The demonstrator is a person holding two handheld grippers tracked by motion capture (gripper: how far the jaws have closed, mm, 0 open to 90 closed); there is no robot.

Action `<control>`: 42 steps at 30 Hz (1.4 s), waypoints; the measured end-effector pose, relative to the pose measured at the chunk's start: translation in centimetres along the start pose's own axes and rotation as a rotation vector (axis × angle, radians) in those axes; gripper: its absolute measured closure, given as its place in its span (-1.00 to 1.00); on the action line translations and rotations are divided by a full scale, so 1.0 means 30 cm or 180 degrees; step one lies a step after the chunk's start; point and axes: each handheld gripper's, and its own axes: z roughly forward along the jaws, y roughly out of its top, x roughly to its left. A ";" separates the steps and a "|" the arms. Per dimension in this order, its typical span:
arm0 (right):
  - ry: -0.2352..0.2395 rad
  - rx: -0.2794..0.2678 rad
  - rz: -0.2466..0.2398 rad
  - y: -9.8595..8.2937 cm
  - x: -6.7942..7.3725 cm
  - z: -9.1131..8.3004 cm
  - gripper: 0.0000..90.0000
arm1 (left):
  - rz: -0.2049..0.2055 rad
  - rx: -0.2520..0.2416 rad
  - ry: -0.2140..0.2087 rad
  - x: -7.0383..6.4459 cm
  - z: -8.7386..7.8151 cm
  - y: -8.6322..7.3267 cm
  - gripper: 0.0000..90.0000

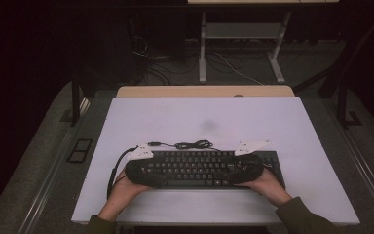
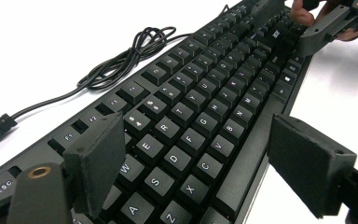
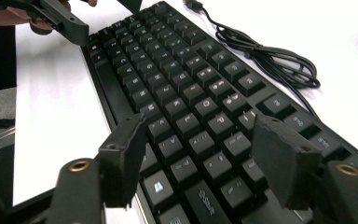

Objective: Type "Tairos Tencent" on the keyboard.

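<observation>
In the high view, a flat black plastic keyboard with rows of square keys is seen lying near the front edge of the white matte worktop, roughly centred between its side edges, with its thin black rubbery cable bunched in loose loops just behind it. The left gripper is set over the keyboard's left end and the right gripper over its right end, so the step in hand is judged to be the taking hold of the keyboard at both ends; from here the state of the jaws cannot be told. In the left gripper view, the jaws are shown spread wide, their dull, foam-like rectangular pads straddling the keyboard from its back row to its smooth front rim, with nothing pinched; the coiled cable is seen on the worktop beyond the keyboard's back edge. In the right gripper view, the jaws are likewise held apart above the keys of the keyboard, no key or rim being clamped. The next move is judged to call for both pairs of jaws to be closed together on the rigid front and back edges, evenly, so that the long slim body is lifted level and the trailing cable is not snagged.
</observation>
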 end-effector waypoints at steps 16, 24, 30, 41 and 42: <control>0.0030 -0.0141 0.0010 0.051 -0.006 0.055 -0.38 | 0.0014 -0.0021 0.0072 0.002 -0.009 -0.011 -0.59; 0.0062 -0.0137 -0.0010 0.055 0.004 0.079 -0.38 | 0.0046 -0.0055 0.0107 0.007 -0.017 -0.014 -0.44; 0.0063 -0.0116 -0.0007 0.050 0.005 0.087 -0.39 | 0.0099 -0.0070 0.0175 0.014 -0.028 -0.016 -0.13; 0.0056 -0.0116 -0.0017 0.048 0.003 0.087 -0.38 | 0.0120 0.0022 0.0262 0.046 -0.044 -0.032 0.45; 0.0052 -0.0108 -0.0027 0.047 0.003 0.087 -0.38 | 0.0123 0.0033 0.0273 0.047 -0.045 -0.033 0.54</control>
